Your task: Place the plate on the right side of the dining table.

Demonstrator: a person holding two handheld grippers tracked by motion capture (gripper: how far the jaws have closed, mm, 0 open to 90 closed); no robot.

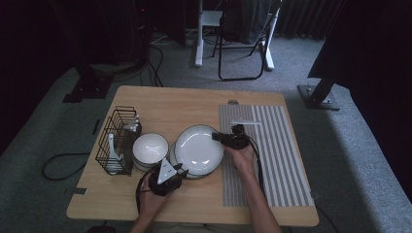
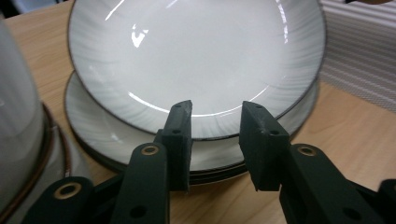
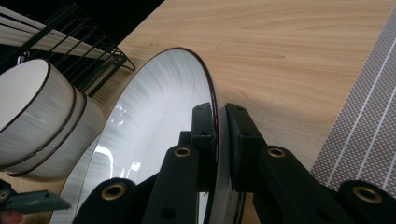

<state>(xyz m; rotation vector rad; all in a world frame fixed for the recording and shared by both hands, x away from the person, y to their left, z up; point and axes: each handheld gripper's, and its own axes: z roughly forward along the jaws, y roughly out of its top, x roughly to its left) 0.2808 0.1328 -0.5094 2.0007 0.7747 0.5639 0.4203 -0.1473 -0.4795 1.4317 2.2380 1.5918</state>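
- The top plate (image 1: 198, 147) sits on a stack of plates (image 2: 140, 144) near the table centre; in the left gripper view its near side is lifted clear of the plate beneath.
- The right gripper (image 1: 228, 139) is at the 3 o'clock edge of the top plate. In the right gripper view (image 3: 219, 135) its jaws are pressed onto the plate rim, one jaw on each face.
- The left gripper (image 1: 176, 171) is at the 7 o'clock edge of the stack. In the left gripper view (image 2: 215, 135) its jaws are spread, with the rim of the top plate just ahead of the tips and no pad pressing on it.
- A stack of bowls (image 1: 150, 150) stands just beside the plates at their 9 o'clock side, close to the left gripper's working area.
- A black wire rack (image 1: 116, 141) stands at 9 o'clock of the bowls, near the left table edge; it holds white pieces that are too small to identify.
- A grey striped mat (image 1: 272, 160) covers the right part of the table, at 3 o'clock of the plates; the right hand (image 1: 241, 156) lies over its left edge. A small pale strip (image 1: 245, 123) lies on the mat at 12 o'clock of the right gripper.
- The surface is a light wooden table (image 1: 184, 104).
- The room is dim, with grey carpet (image 1: 359, 160), a folding chair (image 1: 243, 39) at 12 o'clock beyond the table, and cables (image 1: 58, 167) on the floor at 9 o'clock.
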